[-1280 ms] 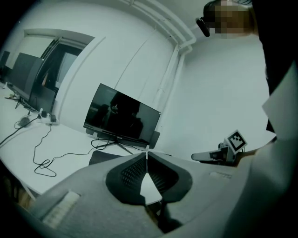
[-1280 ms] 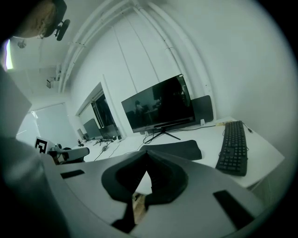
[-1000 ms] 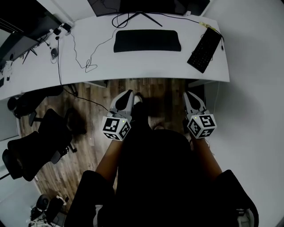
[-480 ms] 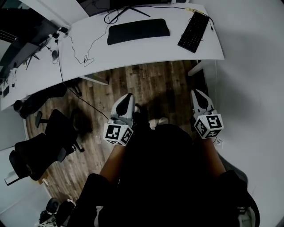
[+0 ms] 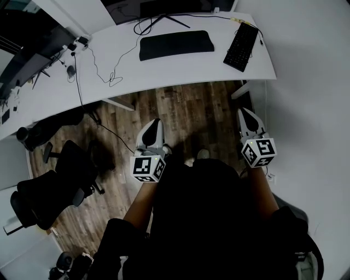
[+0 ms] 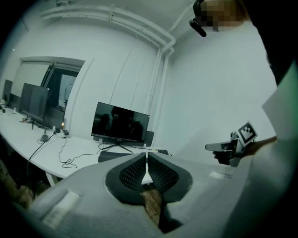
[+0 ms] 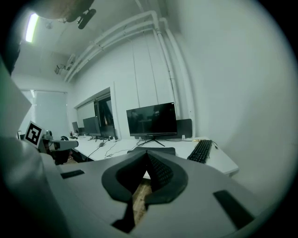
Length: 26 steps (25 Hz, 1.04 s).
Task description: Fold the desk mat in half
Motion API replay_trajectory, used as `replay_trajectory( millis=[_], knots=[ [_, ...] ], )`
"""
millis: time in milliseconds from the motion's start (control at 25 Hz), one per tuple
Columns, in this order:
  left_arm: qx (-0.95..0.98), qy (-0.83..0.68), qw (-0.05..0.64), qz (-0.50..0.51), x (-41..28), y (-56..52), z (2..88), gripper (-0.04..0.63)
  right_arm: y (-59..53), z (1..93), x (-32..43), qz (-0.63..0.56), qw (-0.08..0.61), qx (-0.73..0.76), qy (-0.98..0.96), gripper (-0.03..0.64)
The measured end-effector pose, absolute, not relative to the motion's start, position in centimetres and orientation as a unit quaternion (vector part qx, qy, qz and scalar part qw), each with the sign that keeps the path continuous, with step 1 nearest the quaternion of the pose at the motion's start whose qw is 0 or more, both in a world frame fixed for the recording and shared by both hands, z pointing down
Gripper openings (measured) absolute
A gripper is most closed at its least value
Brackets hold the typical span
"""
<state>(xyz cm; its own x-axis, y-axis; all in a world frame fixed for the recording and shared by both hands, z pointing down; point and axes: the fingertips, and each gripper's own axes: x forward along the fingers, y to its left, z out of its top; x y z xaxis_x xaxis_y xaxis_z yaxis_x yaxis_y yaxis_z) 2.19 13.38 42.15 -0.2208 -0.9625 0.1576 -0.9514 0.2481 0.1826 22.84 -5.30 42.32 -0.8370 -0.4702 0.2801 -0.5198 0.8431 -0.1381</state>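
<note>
The person stands back from the white worktop [image 5: 180, 74], over the wooden floor [image 5: 188, 112]. The left gripper [image 5: 155, 127] and the right gripper [image 5: 246, 115] both hover above that floor, short of the worktop's near edge. Each gripper's own view shows its jaws pressed together with nothing between them. The black desk mat [image 5: 175, 45] lies flat near the worktop's far edge, just in front of the monitor [image 5: 174, 6] stand. No gripper touches it. A keyboard [image 5: 241, 46] lies slanted toward the right end, and a looped cable [image 5: 106, 74] lies left of the mat.
</note>
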Motion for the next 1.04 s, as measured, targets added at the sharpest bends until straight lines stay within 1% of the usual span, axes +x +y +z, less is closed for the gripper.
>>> replay_trajectory(
  millis=[160,360,1040],
  knots=[
    [0.599,-0.792,0.114,-0.032,0.3,14.4,41.4,0.028,-5.0,41.6,21.0,0.072,0.125,0.250,-0.957,0.000],
    [0.586,-0.804,0.098,-0.029,0.1,14.3,40.7,0.028,-5.0,41.0,20.6,0.052,0.124,0.241,-0.961,0.000],
    [0.566,-0.817,0.105,-0.041,5.5,10.8,42.2,0.028,-9.0,42.1,24.6,0.049,0.117,0.213,-0.969,0.000]
  ],
)
